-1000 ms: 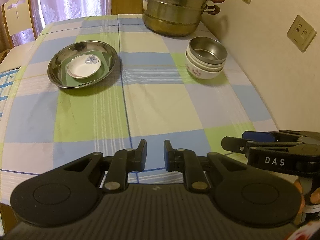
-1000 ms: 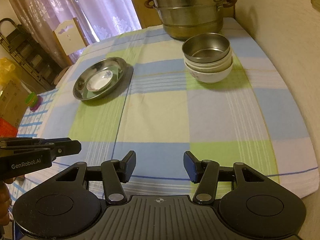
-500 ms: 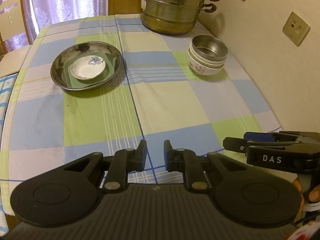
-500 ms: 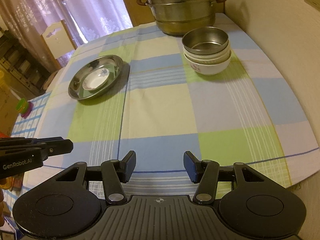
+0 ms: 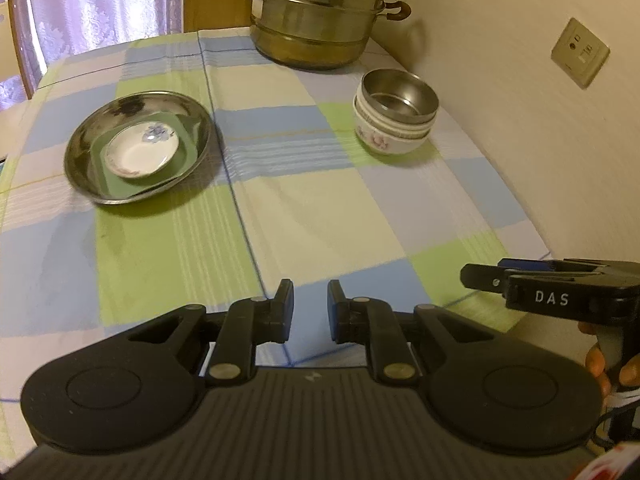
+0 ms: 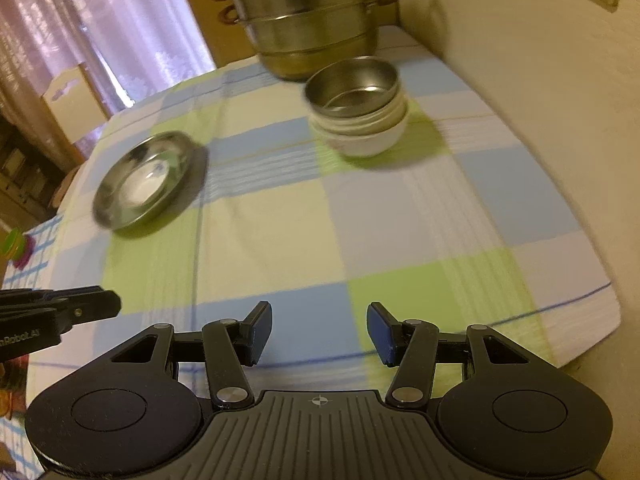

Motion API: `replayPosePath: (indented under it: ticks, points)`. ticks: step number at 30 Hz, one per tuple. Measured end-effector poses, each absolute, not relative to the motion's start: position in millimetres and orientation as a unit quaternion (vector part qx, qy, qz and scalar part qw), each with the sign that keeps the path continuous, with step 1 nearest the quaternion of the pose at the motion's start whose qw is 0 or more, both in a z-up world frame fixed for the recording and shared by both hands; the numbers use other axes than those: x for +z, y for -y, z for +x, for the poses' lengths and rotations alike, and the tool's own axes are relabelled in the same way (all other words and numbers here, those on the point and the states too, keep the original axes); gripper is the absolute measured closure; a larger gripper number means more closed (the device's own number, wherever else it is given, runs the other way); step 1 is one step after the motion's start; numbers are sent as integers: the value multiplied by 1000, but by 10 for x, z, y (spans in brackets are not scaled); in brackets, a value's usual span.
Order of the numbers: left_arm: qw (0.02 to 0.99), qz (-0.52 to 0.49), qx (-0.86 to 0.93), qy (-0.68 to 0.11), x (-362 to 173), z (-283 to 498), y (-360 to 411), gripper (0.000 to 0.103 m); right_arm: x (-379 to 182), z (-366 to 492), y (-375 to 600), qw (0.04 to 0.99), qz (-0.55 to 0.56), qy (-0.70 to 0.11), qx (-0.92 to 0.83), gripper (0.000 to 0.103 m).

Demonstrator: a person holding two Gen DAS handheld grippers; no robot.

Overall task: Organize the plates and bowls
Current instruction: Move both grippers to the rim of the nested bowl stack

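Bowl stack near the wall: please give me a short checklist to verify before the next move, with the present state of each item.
1. Right gripper open, holding nothing: ok.
2. Left gripper holding nothing, narrow gap: ok.
3. Steel bowl nested on top of the white bowls: ok.
4. Small white dish on green plate inside steel plate: ok.
5. Stack clear of steamer pot: cannot tell.
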State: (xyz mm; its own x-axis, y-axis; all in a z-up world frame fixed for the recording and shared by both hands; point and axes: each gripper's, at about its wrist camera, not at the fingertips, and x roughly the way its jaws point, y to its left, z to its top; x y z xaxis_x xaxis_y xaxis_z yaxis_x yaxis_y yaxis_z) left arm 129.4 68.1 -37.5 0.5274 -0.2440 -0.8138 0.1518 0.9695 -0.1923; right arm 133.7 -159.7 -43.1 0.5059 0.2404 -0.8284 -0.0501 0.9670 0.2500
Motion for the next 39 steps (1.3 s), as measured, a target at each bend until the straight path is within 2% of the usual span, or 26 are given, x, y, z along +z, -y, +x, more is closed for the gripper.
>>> replayPosePath:
  ticks: [7, 18, 23, 39]
  points:
    - [881, -74, -103, -455, -335, 1840, -441, 88, -402, 1932, 2014, 874, 98, -470, 76, 50]
    - [884, -127, -106, -437, -407, 2937, 176, 77, -388, 3121, 2428, 890, 97, -433, 102, 50]
    - [873, -153, -98, -452, -543, 3334, 312, 77, -538, 3511, 2479, 883, 108, -443, 110, 50]
    - [857, -146, -57, -490, -915, 3864, 418, 77, -939, 4024, 2481, 858, 126, -484, 120, 50]
